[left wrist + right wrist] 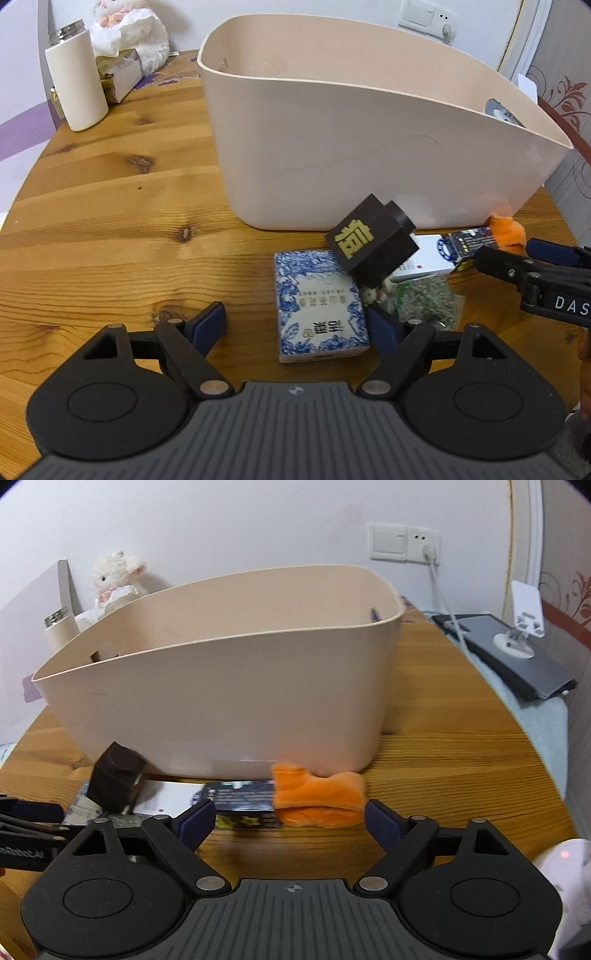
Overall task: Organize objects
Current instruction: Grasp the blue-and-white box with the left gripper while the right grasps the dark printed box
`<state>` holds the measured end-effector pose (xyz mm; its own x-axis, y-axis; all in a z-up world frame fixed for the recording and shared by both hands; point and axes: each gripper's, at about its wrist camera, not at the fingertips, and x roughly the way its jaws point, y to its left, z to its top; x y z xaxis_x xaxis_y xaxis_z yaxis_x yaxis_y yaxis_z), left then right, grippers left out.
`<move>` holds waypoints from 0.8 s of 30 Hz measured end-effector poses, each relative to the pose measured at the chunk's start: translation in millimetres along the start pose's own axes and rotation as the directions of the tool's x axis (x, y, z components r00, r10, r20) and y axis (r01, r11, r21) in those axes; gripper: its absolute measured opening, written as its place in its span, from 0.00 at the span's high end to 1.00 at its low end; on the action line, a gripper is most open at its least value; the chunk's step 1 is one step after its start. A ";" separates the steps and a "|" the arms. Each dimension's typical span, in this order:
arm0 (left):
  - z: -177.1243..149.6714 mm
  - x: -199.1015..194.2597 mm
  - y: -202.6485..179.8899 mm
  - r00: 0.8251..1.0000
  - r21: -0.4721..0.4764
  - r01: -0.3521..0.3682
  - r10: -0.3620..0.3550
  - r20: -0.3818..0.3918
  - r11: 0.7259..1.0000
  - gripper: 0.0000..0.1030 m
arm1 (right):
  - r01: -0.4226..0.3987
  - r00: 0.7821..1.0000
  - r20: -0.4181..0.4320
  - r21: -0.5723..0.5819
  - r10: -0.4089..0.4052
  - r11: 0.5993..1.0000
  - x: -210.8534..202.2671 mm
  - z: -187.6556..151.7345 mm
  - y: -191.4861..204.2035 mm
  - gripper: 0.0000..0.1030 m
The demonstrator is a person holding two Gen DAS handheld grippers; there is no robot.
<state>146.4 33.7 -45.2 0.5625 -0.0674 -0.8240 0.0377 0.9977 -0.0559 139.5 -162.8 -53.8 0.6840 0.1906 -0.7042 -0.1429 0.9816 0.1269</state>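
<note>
Surface: a wooden table point(110, 206) of knotted pine planks carried everything; its rounded edge showed in the right wrist view.
Bin: a large beige tub point(332, 147) stood in the middle of the table, upright, its near wall facing both cameras.
Clutter: just in front of the tub lay a blue-and-white box point(319, 306), a dark brown block point(371, 245) with a gold character tilted across a white packet point(428, 258), a bag of dried greens point(424, 301), a dark printed packet point(243, 794), and an orange plush piece point(317, 797) touching that packet's end.
Left gripper point(295, 325): jaws spread wide, nothing held, straddling the blue-and-white box.
Right gripper point(290, 819): jaws apart, empty, the orange plush piece just ahead between them.
Back of table: a white flask point(75, 81), a tissue box point(122, 74) and a white plush toy point(114, 578) stood near the wall.
Room: a pale wall carried a switch and socket point(404, 542) with a cable plugged in; to the right sat a grey flat device point(517, 657) under a white stand point(524, 616).
</note>
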 end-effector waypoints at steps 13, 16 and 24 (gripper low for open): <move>1.6 4.6 -5.6 0.999 0.033 -0.034 0.033 0.021 0.999 0.18 | 0.008 1.000 -0.014 -0.016 -0.009 1.000 19.6 2.5 14.1 0.04; 0.6 3.3 -8.1 0.999 0.046 -0.045 0.043 0.033 0.998 0.24 | 0.005 1.000 -0.006 -0.017 -0.006 1.000 18.3 3.9 14.1 0.13; -0.4 -4.2 0.2 0.998 0.028 -0.044 0.043 0.049 0.999 0.53 | -0.016 1.000 0.015 -0.030 0.017 0.999 11.8 4.9 18.0 0.52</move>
<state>143.7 34.1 -42.0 0.6033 -0.0248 -0.7971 0.0358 0.9994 -0.0039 148.4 -142.8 -56.4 0.6923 0.2072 -0.6912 -0.1754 0.9775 0.1173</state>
